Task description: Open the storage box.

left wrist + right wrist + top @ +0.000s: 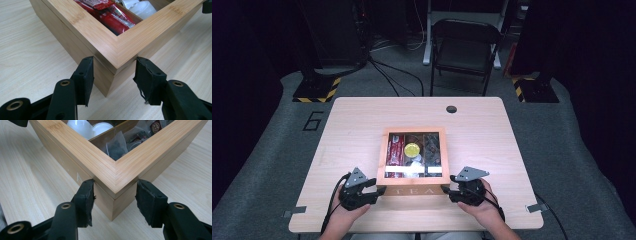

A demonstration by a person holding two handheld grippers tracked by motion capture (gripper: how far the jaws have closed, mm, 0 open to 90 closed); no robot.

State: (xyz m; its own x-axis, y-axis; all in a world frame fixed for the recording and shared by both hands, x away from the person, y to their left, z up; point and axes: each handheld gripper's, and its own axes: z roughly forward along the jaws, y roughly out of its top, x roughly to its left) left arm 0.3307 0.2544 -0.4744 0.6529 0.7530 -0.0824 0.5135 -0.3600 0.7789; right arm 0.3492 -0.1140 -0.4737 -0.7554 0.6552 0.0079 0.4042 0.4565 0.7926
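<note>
The left gripper (373,189) and right gripper (451,189) sat low in the high view, one at each near corner of the square bamboo tea box with a window lid (386,150), presumably to grip it evenly from both sides; each pair of jaws pinched its corner, pads against the two walls; the box lay at mid-frame on the pale wooden table (352,125); red packets (110,17) showed through the lid.

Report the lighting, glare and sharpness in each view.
High view: the table is evenly lit, the room behind is very dark, a white glare band crosses the tea box lid's window, and the picture is soft. Left gripper view: bright, sharp on the box corner, with jaws casting soft shadows. Right gripper view: equally bright, the wood grain crisp, the far contents slightly softer.
</note>
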